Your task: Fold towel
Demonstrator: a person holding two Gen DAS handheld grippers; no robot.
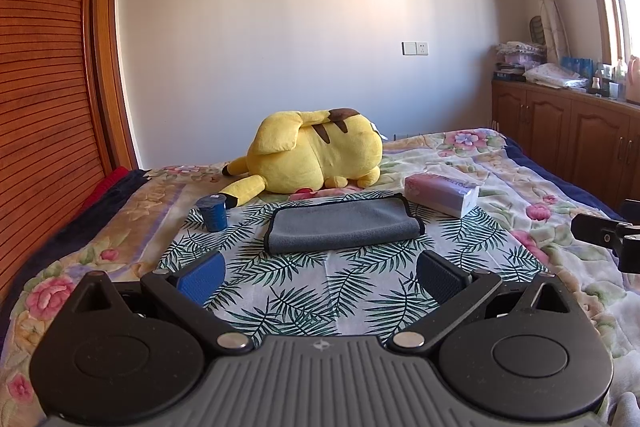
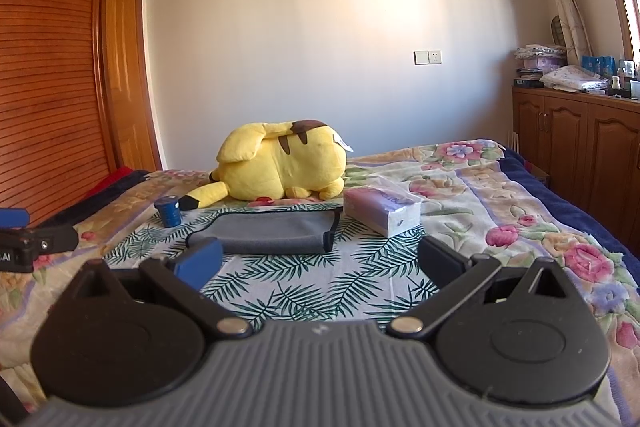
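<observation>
A grey towel with a black hem (image 1: 343, 225) lies folded flat on a palm-leaf cloth (image 1: 320, 291) on the bed; it also shows in the right wrist view (image 2: 272, 233). My left gripper (image 1: 320, 277) is open and empty, hovering short of the towel's near edge. My right gripper (image 2: 320, 263) is open and empty, also short of the towel and to its right. The right gripper's side shows at the right edge of the left wrist view (image 1: 608, 235). The left gripper's side shows at the left edge of the right wrist view (image 2: 24, 239).
A yellow plush toy (image 1: 316, 151) lies behind the towel. A blue cup (image 1: 214, 213) stands at its left, a tissue pack (image 1: 442, 193) at its right. A wooden wardrobe (image 1: 44, 87) is on the left, cabinets (image 1: 568, 135) on the right.
</observation>
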